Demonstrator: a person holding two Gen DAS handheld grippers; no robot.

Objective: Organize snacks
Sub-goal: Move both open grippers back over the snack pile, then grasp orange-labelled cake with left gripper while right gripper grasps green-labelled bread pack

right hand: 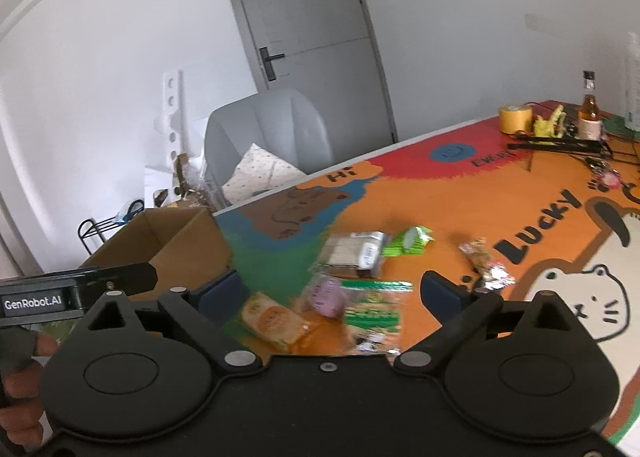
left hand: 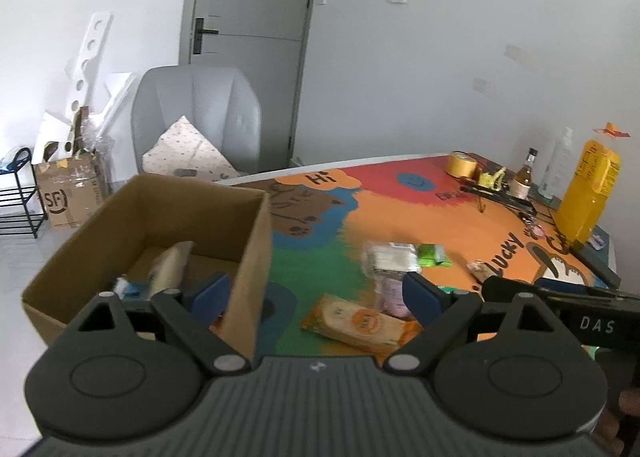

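Both tools stand wide open with nothing between their pads: the left tool (left hand: 316, 295) straddles the right wall of the box (left hand: 252, 257), the right tool (right hand: 332, 297) hangs over the snacks. Right of the box on the worktop (right hand: 460, 209) lie an orange pack (right hand: 274, 321), a purple pack (right hand: 326, 297) and a green bag (right hand: 374, 313); beyond them a clear pack (right hand: 356, 253), a green packet (right hand: 410, 241) and a foil snack (right hand: 486, 261). Inside the box lies a pale packet (left hand: 170, 267).
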